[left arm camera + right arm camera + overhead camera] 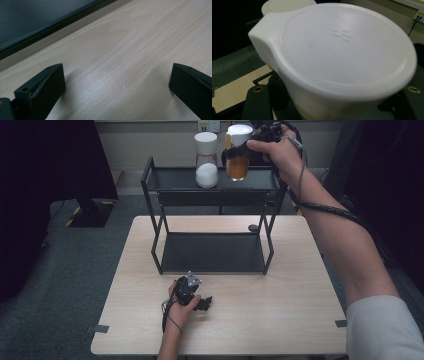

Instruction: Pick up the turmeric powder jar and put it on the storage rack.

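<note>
My right claw grips the orange jar under its white lid, holding it upright over the rack's top shelf, just beside the white jar. My left claw rests on the table before the rack, jaws wide apart, nothing between them

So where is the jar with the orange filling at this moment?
In the high view the orange jar is at the top, held by the right gripper over the black shelf's upper level, just right of the white-filled jar.
</note>
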The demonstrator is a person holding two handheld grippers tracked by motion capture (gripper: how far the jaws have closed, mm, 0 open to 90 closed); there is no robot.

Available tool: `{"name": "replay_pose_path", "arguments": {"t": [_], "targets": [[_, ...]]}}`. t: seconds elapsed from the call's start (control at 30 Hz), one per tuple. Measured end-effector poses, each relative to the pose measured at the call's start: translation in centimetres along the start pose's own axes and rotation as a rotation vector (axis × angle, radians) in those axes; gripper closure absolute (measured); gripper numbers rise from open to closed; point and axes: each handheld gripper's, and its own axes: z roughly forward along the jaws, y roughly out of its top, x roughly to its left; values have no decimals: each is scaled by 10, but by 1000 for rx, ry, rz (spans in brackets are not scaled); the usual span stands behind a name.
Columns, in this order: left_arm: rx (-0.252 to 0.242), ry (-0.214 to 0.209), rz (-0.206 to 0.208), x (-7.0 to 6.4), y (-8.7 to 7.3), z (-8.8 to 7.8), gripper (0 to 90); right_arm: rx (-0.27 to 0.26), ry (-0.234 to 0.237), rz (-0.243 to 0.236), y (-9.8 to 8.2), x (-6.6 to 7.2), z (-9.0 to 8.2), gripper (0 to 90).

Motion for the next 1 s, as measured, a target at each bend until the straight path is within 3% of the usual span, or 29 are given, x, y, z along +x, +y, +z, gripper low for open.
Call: {"name": "replay_pose_path", "arguments": {"t": [0.6, 1.0], "targets": [[0, 0, 1, 0, 0, 0, 0, 12, -26, 27, -5, -7, 24, 304], [-1, 0, -1, 0, 0, 0, 0, 10, -35, 24, -11, -4, 30, 304]]}}
